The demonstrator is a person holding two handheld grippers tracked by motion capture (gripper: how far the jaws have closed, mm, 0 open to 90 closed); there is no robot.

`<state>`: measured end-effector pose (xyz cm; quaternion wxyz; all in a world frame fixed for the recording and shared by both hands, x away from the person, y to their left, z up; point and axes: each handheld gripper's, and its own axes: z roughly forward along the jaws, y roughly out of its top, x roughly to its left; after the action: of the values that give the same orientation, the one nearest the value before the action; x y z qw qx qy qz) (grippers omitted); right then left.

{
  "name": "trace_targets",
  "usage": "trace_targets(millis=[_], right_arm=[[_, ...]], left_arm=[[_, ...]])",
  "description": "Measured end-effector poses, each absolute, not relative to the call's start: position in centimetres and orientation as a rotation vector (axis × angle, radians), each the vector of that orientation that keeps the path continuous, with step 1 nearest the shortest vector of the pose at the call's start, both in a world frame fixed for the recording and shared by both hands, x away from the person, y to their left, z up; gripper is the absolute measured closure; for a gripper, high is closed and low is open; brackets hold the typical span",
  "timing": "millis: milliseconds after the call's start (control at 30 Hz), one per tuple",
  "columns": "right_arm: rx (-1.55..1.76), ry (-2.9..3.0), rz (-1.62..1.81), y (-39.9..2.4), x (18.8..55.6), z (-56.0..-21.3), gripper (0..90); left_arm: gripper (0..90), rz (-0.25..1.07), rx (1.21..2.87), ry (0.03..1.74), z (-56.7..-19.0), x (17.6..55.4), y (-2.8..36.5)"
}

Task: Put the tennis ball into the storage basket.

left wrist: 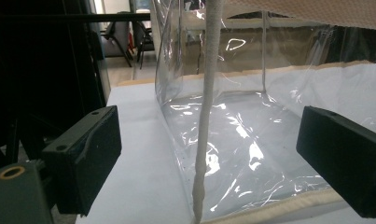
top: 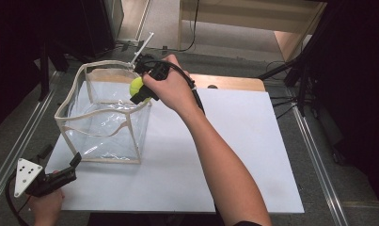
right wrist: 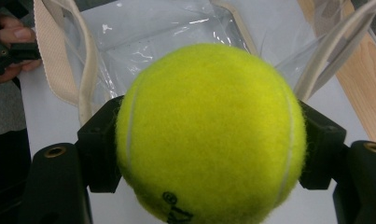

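Observation:
A yellow-green tennis ball (top: 136, 85) (right wrist: 209, 135) is clamped in my right gripper (top: 141, 89) (right wrist: 209, 149), which hangs over the far right rim of a clear plastic bag (top: 105, 117) (right wrist: 143, 42) with cream fabric trim. The bag stands open on the white board (top: 234, 141). My left gripper (top: 67, 167) (left wrist: 209, 154) rests low at the bag's near left corner, jaws spread wide and holding nothing; a cream corner seam (left wrist: 206, 116) of the bag stands between them without touching either pad.
The white board lies on a wooden table (top: 229, 82). Metal rails (top: 314, 155) run along both sides. Dark stands and cables (top: 300, 70) crowd the far right, and a white rod (top: 142, 47) leans behind the bag.

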<state>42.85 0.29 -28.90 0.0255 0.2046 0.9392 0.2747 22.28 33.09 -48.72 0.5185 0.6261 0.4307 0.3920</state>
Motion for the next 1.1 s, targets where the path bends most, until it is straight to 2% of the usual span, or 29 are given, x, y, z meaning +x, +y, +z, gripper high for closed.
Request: trace_targets(millis=[800, 833, 900, 1100], right_arm=[[0.603, 2.952, 0.753, 2.3, 43.6, -30.7, 22.9], [0.594, 2.95, 0.748, 2.4, 43.5, -30.7, 21.8], [0.597, 2.953, 0.792, 2.3, 43.4, -30.5, 13.7], [0.602, 2.91, 0.869, 1.7, 43.2, -29.8, 8.5]], left_arm=[[6.9, 0.937, 1.495, 1.036, -48.7, 22.3, 33.1], [6.9, 0.937, 1.495, 1.036, -48.7, 22.3, 33.1], [6.9, 0.938, 1.497, 1.035, -48.7, 22.3, 33.1], [6.9, 0.938, 1.499, 1.035, -48.7, 22.3, 33.1]])
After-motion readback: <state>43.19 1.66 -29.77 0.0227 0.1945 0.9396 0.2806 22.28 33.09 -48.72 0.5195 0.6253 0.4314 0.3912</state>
